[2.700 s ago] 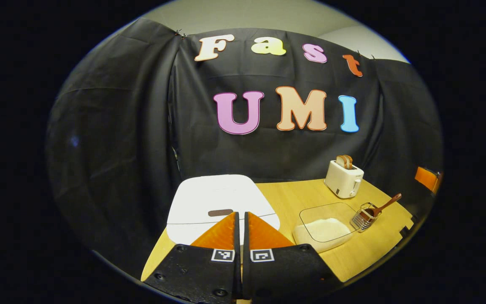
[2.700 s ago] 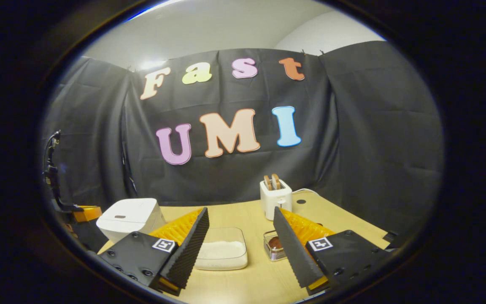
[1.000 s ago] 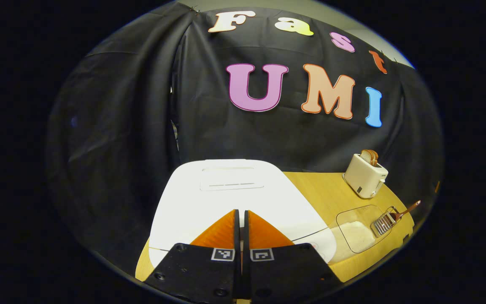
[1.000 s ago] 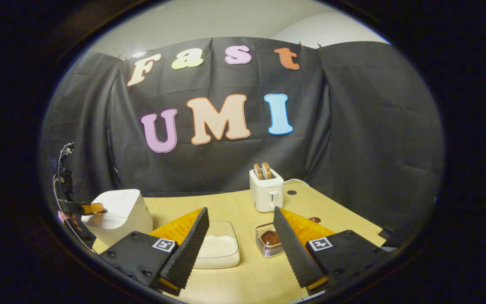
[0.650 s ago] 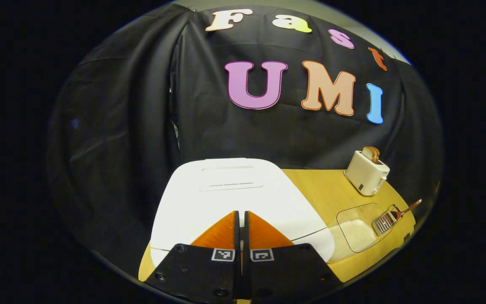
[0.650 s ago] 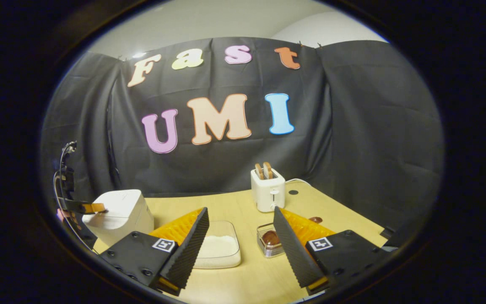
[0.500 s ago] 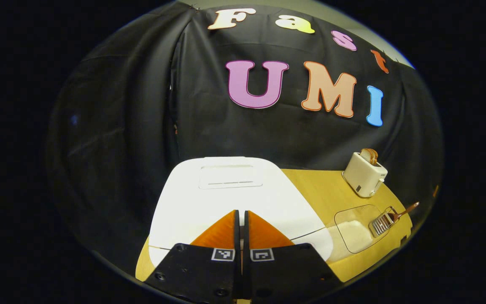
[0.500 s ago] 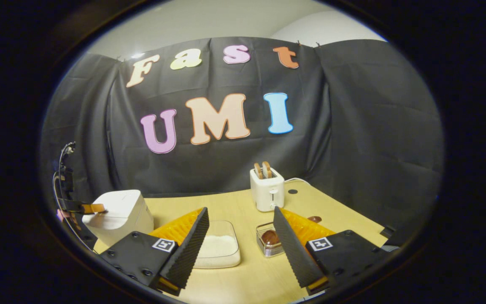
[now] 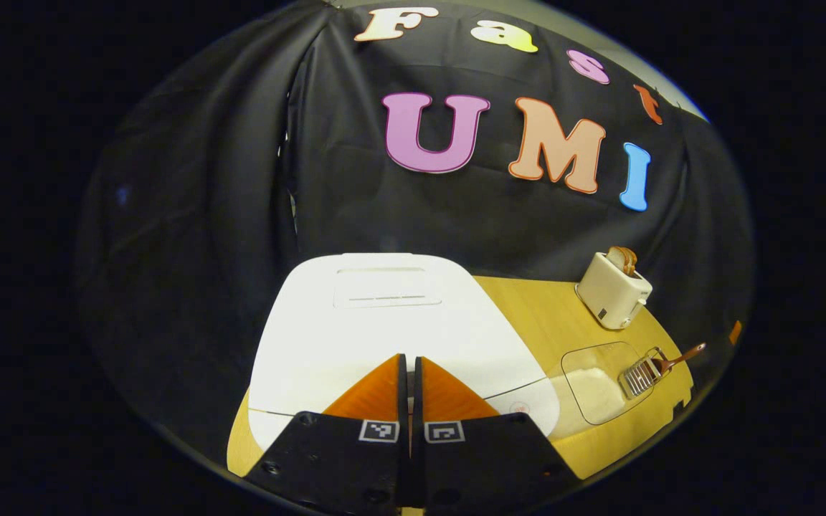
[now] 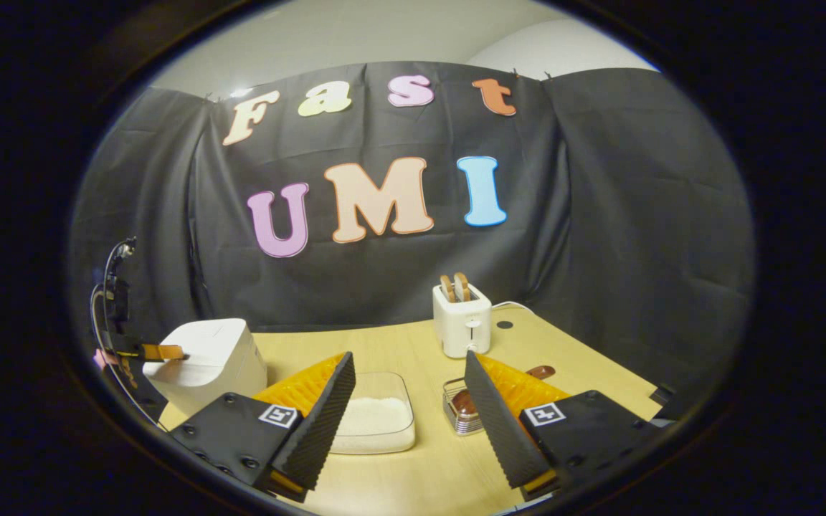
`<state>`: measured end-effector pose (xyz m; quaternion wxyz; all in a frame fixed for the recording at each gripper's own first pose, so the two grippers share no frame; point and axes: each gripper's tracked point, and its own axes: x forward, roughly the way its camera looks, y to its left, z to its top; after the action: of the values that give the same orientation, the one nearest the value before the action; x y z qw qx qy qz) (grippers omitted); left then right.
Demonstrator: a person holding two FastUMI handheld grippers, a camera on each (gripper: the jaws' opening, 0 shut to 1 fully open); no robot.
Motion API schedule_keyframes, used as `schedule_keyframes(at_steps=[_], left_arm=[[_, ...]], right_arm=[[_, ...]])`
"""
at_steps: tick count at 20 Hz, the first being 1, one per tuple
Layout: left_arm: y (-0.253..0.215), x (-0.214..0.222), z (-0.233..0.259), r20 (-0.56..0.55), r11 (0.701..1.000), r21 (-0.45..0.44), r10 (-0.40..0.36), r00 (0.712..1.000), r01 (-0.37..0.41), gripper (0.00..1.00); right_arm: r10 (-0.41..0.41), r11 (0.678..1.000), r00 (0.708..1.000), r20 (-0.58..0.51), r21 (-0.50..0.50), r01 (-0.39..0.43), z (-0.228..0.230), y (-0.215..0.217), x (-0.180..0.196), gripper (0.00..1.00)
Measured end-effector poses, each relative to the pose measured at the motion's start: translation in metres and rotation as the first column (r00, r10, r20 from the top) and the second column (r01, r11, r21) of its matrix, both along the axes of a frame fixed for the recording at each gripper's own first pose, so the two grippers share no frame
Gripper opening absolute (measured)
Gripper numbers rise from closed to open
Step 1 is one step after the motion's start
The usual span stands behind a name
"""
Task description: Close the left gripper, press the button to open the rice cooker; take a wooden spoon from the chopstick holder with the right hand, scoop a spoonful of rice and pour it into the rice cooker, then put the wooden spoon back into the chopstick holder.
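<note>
Closer now, left hand-held gripper (image 9: 410,358) pinched together over rice cooker (image 9: 384,322); lid down.

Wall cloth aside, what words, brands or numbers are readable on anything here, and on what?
No readable text.
Rice cooker: small mark at its front edge, too small to read.
Left gripper, right gripper: square coded patterns, no words.
Toaster: nothing legible.
</note>
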<state>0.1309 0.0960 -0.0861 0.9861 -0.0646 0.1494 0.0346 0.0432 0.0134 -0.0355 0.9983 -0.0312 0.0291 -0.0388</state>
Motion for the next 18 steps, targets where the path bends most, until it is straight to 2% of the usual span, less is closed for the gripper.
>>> schedule_keyframes(at_steps=[3, 8, 15, 18], left_arm=[[-0.001, -0.003, 0.008, 0.004, 0.998, 0.059, 0.002, 1.000, -0.002, 0.00], [0.003, -0.003, 0.064, 0.151, 0.990, 0.131, 0.033, 0.988, -0.053, 0.00], [0.001, -0.009, 0.118, 0.273, 0.991, 0.100, 0.058, 0.960, -0.088, 0.00], [-0.006, -0.016, 0.122, 0.290, 0.994, 0.077, 0.058, 0.955, -0.083, 0.00]], right_arm=[[0.000, 1.000, 1.000, -0.001, 0.011, 0.000, -0.003, -0.003, -0.004, 0.98], [-0.003, 1.000, 1.000, 0.004, 0.016, 0.003, -0.002, -0.012, -0.012, 0.98], [-0.003, 1.000, 1.000, 0.013, 0.023, 0.003, 0.003, -0.028, -0.017, 0.98], [-0.014, 0.999, 1.000, 0.012, 0.032, 0.014, 0.002, -0.039, -0.021, 0.98]])
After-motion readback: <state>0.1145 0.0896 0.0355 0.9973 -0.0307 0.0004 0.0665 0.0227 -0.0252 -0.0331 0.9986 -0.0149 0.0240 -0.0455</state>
